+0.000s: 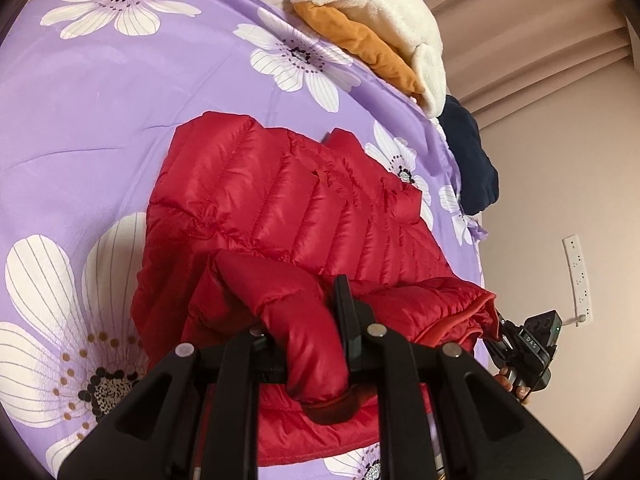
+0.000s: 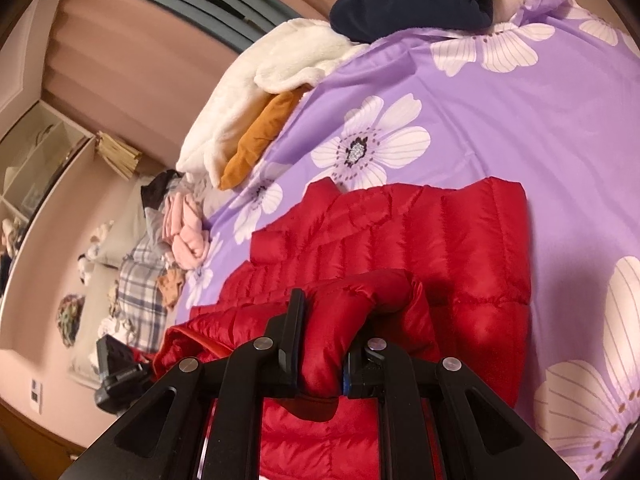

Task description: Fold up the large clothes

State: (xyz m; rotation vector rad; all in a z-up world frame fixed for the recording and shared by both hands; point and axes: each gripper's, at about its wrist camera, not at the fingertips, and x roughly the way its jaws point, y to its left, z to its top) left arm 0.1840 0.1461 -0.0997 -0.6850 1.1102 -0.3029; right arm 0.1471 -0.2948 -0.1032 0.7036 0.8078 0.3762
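Red jacket (image 1: pixel 288 208) lies on purple bedsheet (image 1: pixel 100 120), near hem lifted. Left gripper (image 1: pixel 304 344) and right gripper (image 2: pixel 320 344) each have jaws clamped on a puffy fold. Carry both corners level toward the collar, keep the edge taut, land square.

Both fisheye views sit just behind their own fingers, looking down at the red jacket (image 1: pixel 304 216) from very close. The left wrist view faces it from 1 end, the right wrist view (image 2: pixel 420 232) apparently from the opposite end; both share it and the cream fleece (image 1: pixel 384 12) beyond.
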